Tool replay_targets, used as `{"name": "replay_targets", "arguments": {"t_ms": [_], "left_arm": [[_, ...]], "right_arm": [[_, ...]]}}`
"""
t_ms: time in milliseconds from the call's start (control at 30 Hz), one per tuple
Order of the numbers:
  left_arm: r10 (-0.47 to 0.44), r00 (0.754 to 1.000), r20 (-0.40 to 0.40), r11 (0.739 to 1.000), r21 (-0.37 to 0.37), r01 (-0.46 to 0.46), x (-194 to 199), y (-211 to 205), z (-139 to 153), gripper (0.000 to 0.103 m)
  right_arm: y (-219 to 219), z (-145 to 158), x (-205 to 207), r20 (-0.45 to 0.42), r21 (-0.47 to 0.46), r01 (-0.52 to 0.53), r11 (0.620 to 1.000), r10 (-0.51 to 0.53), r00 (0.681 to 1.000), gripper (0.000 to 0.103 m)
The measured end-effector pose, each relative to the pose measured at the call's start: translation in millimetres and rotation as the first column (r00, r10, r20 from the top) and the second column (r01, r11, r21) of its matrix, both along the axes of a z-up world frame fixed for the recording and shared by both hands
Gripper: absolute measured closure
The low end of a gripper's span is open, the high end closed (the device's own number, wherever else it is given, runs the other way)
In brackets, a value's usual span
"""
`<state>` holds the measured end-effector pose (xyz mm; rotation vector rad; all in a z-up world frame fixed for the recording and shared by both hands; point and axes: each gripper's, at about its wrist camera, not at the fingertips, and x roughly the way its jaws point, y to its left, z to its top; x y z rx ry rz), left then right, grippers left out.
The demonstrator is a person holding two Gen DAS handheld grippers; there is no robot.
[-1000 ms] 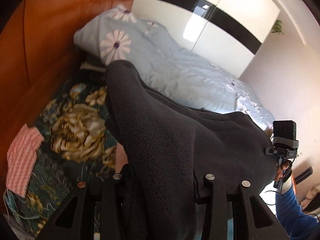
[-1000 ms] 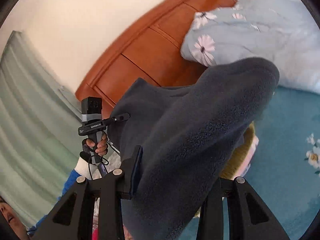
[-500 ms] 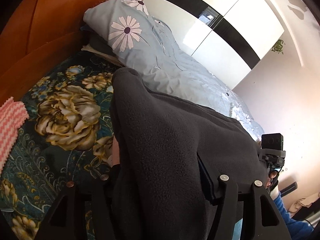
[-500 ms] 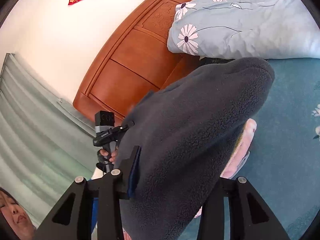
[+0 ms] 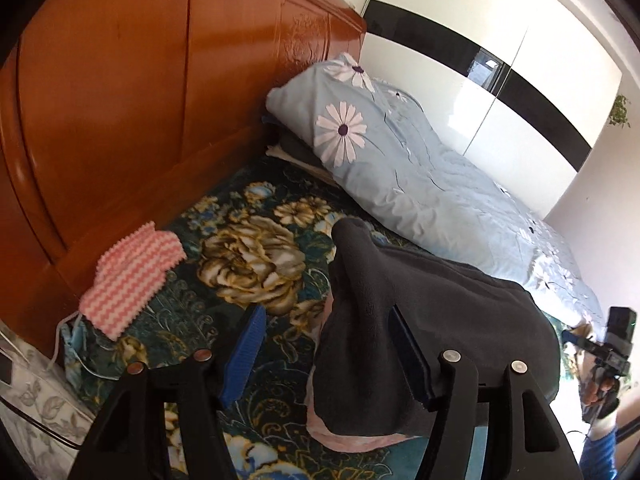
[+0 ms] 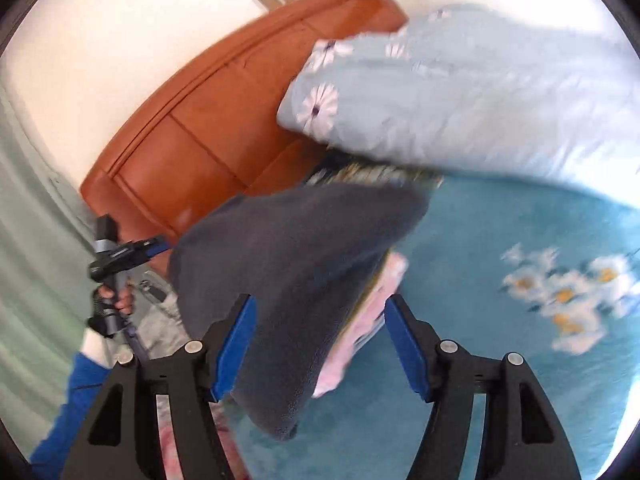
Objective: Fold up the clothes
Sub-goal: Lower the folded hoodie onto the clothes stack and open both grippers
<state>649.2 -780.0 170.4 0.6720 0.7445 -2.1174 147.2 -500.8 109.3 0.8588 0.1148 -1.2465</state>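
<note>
Left to right: glossy orange wooden headboard (image 5: 120, 120), pink-white zigzag knit cloth (image 5: 132, 276) on the floral bedspread (image 5: 248, 256). Dark grey fleece garment (image 5: 432, 320), fuzzy, humped over a pink layer on the bed. Left claw (image 5: 324, 354) spread wide, gripping nothing, fleece between its fingers. Right claw (image 6: 318, 344) likewise wide, fleece draped between. Light-blue daisy duvet (image 5: 400, 176) behind.
</note>
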Motion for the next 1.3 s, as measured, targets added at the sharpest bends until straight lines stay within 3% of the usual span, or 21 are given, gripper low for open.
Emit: {"name": "replay_targets", "arguments": {"t_ms": [67,200,300,433,667,800,1000,1233,1300], "left_arm": [[-0.039,0.999,-0.032,0.999,-0.025,0.038,-18.8,8.8,10.1,0.032],[-0.125,0.990,0.065,0.992,-0.024,0.127,-62.7,22.1,-11.7,0.032],[-0.188,0.971,0.144,0.981,-0.016,0.192,-95.8,32.0,-29.8,0.032],[-0.220,0.952,0.211,0.972,-0.030,0.231,-101.0,38.1,-53.8,0.031],[-0.170,0.982,0.082,0.986,0.009,0.169,-83.8,32.7,-50.6,0.030],[-0.119,0.991,0.058,0.992,-0.032,0.121,-75.9,51.1,-34.7,0.030],[-0.057,0.998,0.002,0.995,-0.078,0.057,-70.0,100.3,-20.7,0.029],[-0.026,0.999,-0.024,0.990,-0.141,0.023,-84.6,176.1,-26.1,0.013],[-0.032,0.999,-0.028,0.987,-0.155,0.027,-91.7,199.3,-32.1,0.007]], "right_arm": [[-7.4,25.1,15.1,-0.045,-0.043,-0.006,0.999,0.004,0.999,0.035],[-56.1,36.1,74.0,-0.067,-0.009,-0.126,0.992,0.125,0.990,0.035],[-78.9,19.9,111.5,-0.118,0.041,-0.182,0.982,0.186,0.976,0.035],[-77.4,-13.7,132.6,-0.173,0.107,-0.210,0.972,0.226,0.959,0.035],[-73.6,-13.9,145.8,-0.221,0.100,-0.211,0.972,0.228,0.948,0.035],[-61.4,-3.1,138.7,-0.180,0.079,-0.195,0.978,0.207,0.962,0.035],[-20.3,14.8,137.2,-0.186,0.033,-0.191,0.981,0.194,0.963,0.035],[35.5,10.6,132.9,-0.189,0.043,-0.170,0.985,0.175,0.966,0.030],[52.0,5.9,129.6,-0.183,0.045,-0.166,0.985,0.171,0.968,0.021]]}}
